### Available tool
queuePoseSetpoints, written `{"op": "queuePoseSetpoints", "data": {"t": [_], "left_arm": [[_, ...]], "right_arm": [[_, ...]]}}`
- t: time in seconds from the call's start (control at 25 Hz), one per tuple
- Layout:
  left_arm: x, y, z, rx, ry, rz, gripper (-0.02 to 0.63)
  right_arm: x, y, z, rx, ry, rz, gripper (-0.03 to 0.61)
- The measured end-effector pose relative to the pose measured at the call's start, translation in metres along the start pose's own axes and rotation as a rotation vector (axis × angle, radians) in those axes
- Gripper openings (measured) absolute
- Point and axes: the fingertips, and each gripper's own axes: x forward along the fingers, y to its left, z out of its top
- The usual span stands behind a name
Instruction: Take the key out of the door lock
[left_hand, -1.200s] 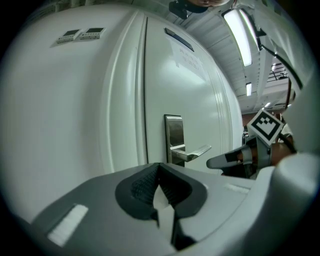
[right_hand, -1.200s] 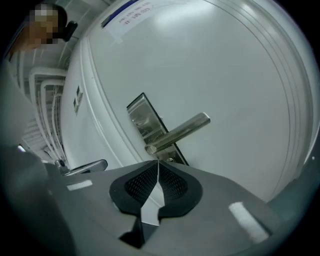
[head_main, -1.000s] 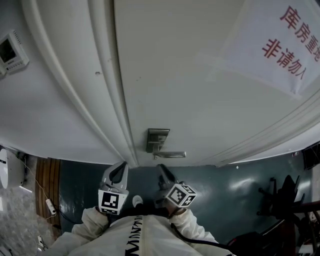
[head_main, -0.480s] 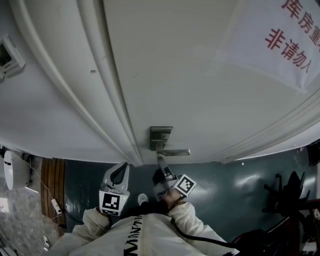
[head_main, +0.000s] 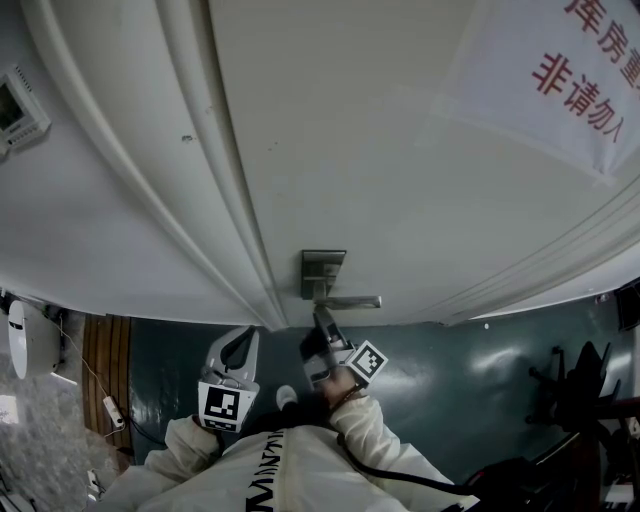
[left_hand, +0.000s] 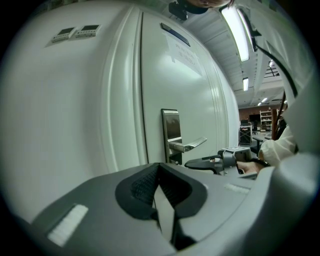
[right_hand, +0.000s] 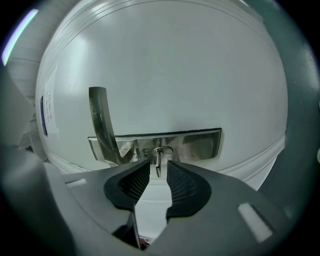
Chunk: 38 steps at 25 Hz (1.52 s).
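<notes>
While the right gripper (right_hand: 158, 169) points at the white door (head_main: 400, 150), its jaws have just been closing, but they stand a little apart. The key (right_hand: 158, 162) is between their tips, with a narrow gap on each side, so the pads do not press on it. The key sticks out from the steel lock plate (right_hand: 192, 142), close to the door handle (right_hand: 102, 125), and it is in the lock. The left gripper (left_hand: 160, 167) is held lower and to the left, away from the door, with its jaws together and nothing between them. A white paper notice (head_main: 560, 80) with red characters is fixed on the door, high above the lock plate.
</notes>
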Motion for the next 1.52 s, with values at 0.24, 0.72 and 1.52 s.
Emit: {"op": "queuePoseSetpoints", "data": {"t": [0.24, 0.72, 1.52], "left_arm": [[-0.004, 0.003, -0.001, 0.003, 0.003, 0.01, -0.002], [-0.01, 0.001, -0.004, -0.005, 0.004, 0.017, -0.002], [-0.015, -0.005, -0.003, -0.001, -0.003, 0.014, -0.002]], "right_arm": [[0.005, -0.003, 0.001, 0.018, -0.01, 0.002, 0.083], [0.006, -0.002, 0.004, 0.027, -0.033, 0.014, 0.028], [0.005, -0.001, 0.005, 0.017, -0.035, -0.002, 0.025]]}}
